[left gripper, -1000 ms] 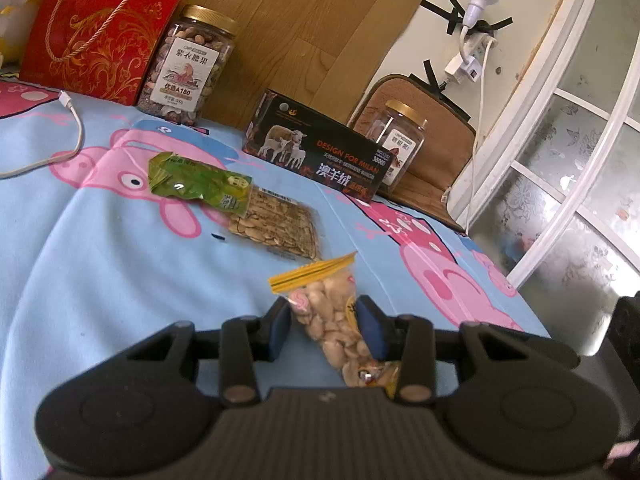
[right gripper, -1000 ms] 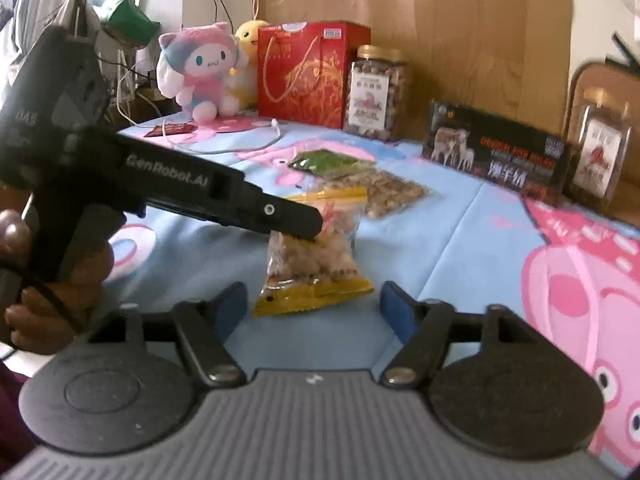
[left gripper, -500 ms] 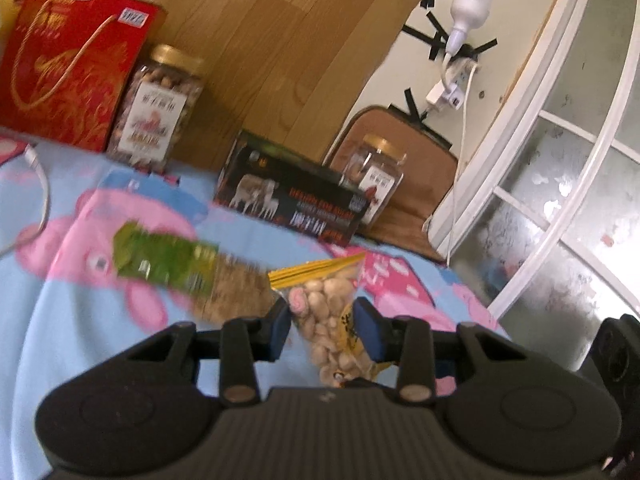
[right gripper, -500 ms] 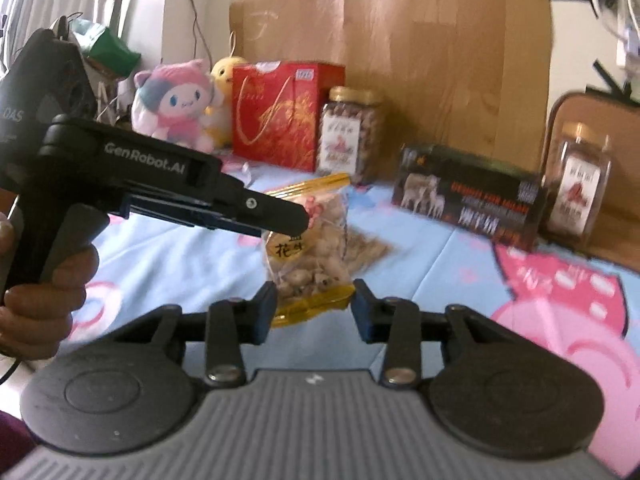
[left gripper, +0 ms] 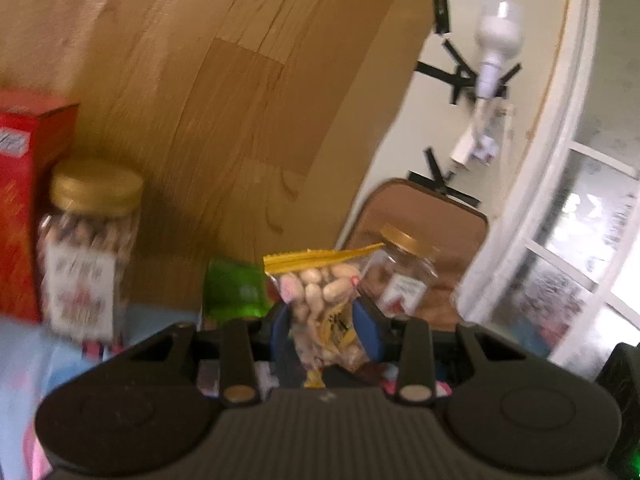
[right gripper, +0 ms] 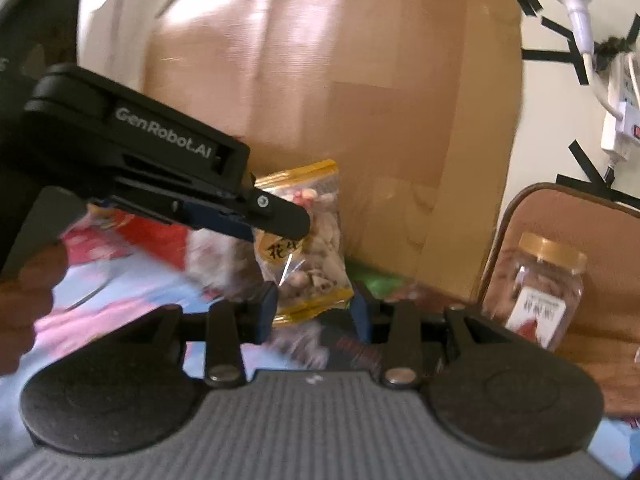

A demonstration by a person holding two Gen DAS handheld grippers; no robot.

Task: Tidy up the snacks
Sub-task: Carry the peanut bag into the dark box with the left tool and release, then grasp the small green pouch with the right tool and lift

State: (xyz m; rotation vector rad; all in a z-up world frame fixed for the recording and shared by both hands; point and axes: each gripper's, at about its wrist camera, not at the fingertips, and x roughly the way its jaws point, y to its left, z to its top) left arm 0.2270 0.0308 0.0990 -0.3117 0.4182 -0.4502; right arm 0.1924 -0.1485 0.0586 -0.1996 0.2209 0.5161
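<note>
1. Peanut bag (left gripper: 324,304) — a small clear pouch with a yellow seal strip along its top edge, held upright in the air above the blue cartoon-print cloth (left gripper: 24,364); in the right wrist view the same bag (right gripper: 308,248) hangs in front of the wooden board (right gripper: 340,92).
2. Left gripper (left gripper: 324,330): jaws drawn in to the width of the pouch, the blue pads (left gripper: 280,332) pressing its lower half from both sides — a firm hold on the bag.
3. Right gripper (right gripper: 314,312): jaws partly open, one to each side of the bag's lower yellow seam; whether either pad touches the film cannot be told, and no grip is evident.
4. Handling, as a judgement: the pouch is light, soft and crinkly, with loose nuts that shift under pressure. Its film looks slippery, so a hold across the flat seam or mid-body should serve better than one on a bulging corner; hard squeezing may crush the nuts.
5. Background: gold-lidded jar (left gripper: 92,248), green packet (left gripper: 236,292), small jar (right gripper: 540,292) — all blurred.
</note>
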